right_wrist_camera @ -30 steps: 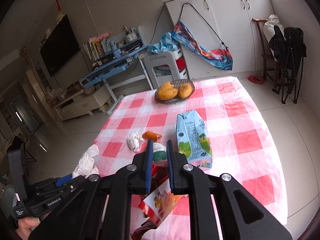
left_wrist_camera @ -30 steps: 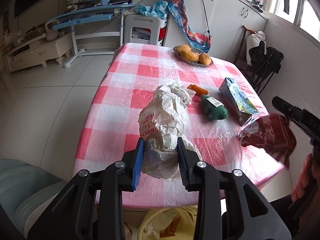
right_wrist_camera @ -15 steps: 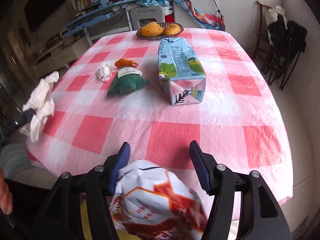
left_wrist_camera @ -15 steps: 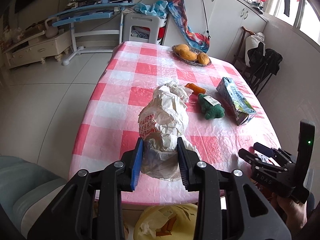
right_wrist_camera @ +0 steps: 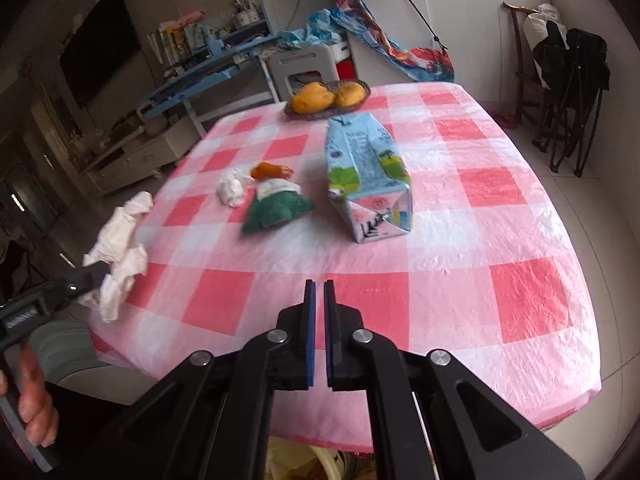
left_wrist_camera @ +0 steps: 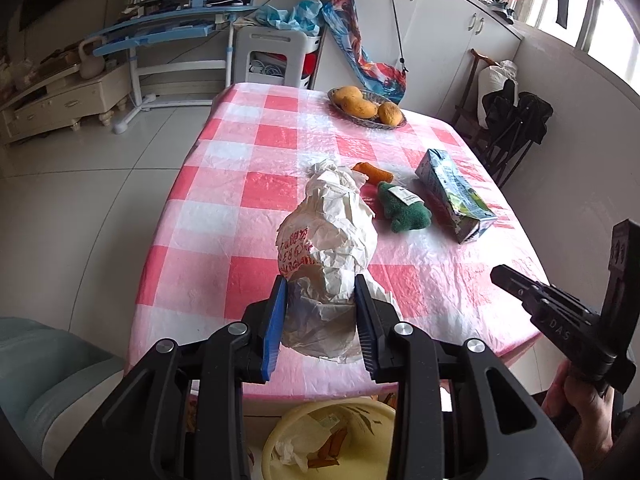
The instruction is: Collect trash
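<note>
My left gripper (left_wrist_camera: 320, 308) is shut on a crumpled white paper bag with red print (left_wrist_camera: 328, 236), held above the near table edge; it also shows in the right wrist view (right_wrist_camera: 118, 248). My right gripper (right_wrist_camera: 319, 292) is shut and empty above the near edge of the pink checked table (right_wrist_camera: 500, 240). A yellow bin (left_wrist_camera: 320, 436) with wrappers inside stands below the table edge. On the table lie a blue milk carton (right_wrist_camera: 366, 176), a green plush toy (right_wrist_camera: 276, 208), an orange piece (right_wrist_camera: 270, 170) and a small white paper wad (right_wrist_camera: 232, 188).
A basket of mangoes (right_wrist_camera: 326, 98) sits at the far table edge. A grey-green seat (left_wrist_camera: 44, 372) is at the near left. A dark folded chair (right_wrist_camera: 572, 92) stands right of the table. A blue desk (left_wrist_camera: 168, 36) and white stool (left_wrist_camera: 276, 60) stand beyond.
My right gripper opened and dropped the red snack wrapper off the table's near edge, then shut empty and rose. The left gripper keeps holding the paper bag in place.
</note>
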Demonstrator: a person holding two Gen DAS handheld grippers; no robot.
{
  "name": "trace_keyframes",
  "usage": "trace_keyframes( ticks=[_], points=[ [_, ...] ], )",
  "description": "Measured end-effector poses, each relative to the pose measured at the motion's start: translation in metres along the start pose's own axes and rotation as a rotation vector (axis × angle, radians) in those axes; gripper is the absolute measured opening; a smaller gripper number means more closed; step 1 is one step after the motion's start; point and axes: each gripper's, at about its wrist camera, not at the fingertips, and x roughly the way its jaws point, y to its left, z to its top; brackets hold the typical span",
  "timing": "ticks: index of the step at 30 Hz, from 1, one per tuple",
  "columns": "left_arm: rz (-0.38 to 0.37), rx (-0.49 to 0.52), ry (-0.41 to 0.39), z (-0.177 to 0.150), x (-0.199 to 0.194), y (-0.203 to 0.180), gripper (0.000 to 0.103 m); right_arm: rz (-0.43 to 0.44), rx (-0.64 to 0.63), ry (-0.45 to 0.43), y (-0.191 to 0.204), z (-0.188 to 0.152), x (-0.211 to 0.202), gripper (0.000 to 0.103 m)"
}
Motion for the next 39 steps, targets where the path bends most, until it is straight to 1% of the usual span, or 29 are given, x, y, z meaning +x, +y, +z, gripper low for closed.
trace_keyframes(
  ticks=[1,3,4,6,8,10,11,13,16,18,20,21,22,23,25,26,27,28,29,30,32,34,35,37,39],
  points=[
    [-0.013,0.013,-0.001,-0.003,-0.005,-0.003,0.031,0.022,-0.002,-0.006,0.004,-0.002,-0.008,0.006],
    [-0.058,0.041,0.007,-0.013,-0.016,-0.01,0.031,0.06,0.014,-0.012,0.012,-0.012,-0.023,0.014],
    [-0.08,0.055,0.019,-0.02,-0.02,-0.013,0.031,0.074,0.023,-0.014,0.015,-0.021,-0.032,0.016],
    [-0.118,0.092,0.055,-0.036,-0.024,-0.024,0.03,0.053,0.04,0.0,0.019,-0.044,-0.046,0.028],
    [-0.157,0.117,0.107,-0.055,-0.023,-0.035,0.031,0.026,0.107,0.053,0.013,-0.074,-0.052,0.034],
    [-0.182,0.134,0.169,-0.074,-0.018,-0.044,0.031,0.016,0.241,0.146,-0.003,-0.102,-0.046,0.034],
    [-0.188,0.145,0.208,-0.084,-0.013,-0.049,0.031,0.017,0.329,0.189,-0.015,-0.117,-0.04,0.034],
    [-0.185,0.185,0.291,-0.104,-0.001,-0.06,0.031,0.004,0.502,0.254,-0.043,-0.143,-0.021,0.034],
    [-0.15,0.259,0.394,-0.129,0.022,-0.074,0.031,-0.028,0.788,0.33,-0.097,-0.179,0.022,0.034],
    [-0.125,0.277,0.472,-0.144,0.041,-0.077,0.031,-0.053,0.9,0.398,-0.119,-0.201,0.059,0.034],
    [-0.094,0.295,0.549,-0.158,0.058,-0.078,0.033,-0.067,1.009,0.439,-0.133,-0.223,0.091,0.035],
    [-0.073,0.301,0.574,-0.163,0.064,-0.078,0.033,-0.046,1.048,0.462,-0.136,-0.234,0.107,0.044],
    [-0.055,0.306,0.592,-0.167,0.069,-0.077,0.035,-0.024,1.062,0.493,-0.137,-0.247,0.123,0.05],
    [-0.042,0.307,0.606,-0.17,0.073,-0.075,0.036,-0.022,1.071,0.517,-0.137,-0.255,0.14,0.057],
    [-0.031,0.301,0.615,-0.171,0.078,-0.073,0.039,-0.001,1.101,0.553,-0.14,-0.271,0.169,0.062],
    [-0.024,0.296,0.62,-0.17,0.08,-0.071,0.039,0.006,1.111,0.579,-0.142,-0.279,0.183,0.066],
    [-0.018,0.292,0.625,-0.171,0.082,-0.069,0.04,0.015,1.123,0.6,-0.146,-0.286,0.194,0.066],
    [-0.015,0.287,0.631,-0.171,0.083,-0.067,0.041,0.06,1.182,0.609,-0.151,-0.294,0.202,0.066],
    [-0.012,0.283,0.642,-0.171,0.086,-0.066,0.041,0.068,1.222,0.616,-0.155,-0.3,0.21,0.067],
    [-0.007,0.281,0.654,-0.172,0.09,-0.065,0.041,0.076,1.21,0.657,-0.156,-0.304,0.22,0.068],
    [0.006,0.286,0.677,-0.172,0.098,-0.065,0.041,0.093,1.168,0.697,-0.157,-0.307,0.238,0.068],
    [0.025,0.283,0.7,-0.175,0.105,-0.062,0.043,0.113,1.181,0.715,-0.161,-0.313,0.25,0.068],
    [0.035,0.279,0.71,-0.176,0.109,-0.06,0.043,0.127,1.203,0.723,-0.162,-0.319,0.257,0.068],
    [0.05,0.27,0.723,-0.175,0.114,-0.058,0.046,0.127,1.253,0.736,-0.164,-0.333,0.267,0.068],
    [0.061,0.268,0.729,-0.174,0.114,-0.059,0.048,0.169,1.305,0.734,-0.164,-0.344,0.278,0.069]
  ],
)
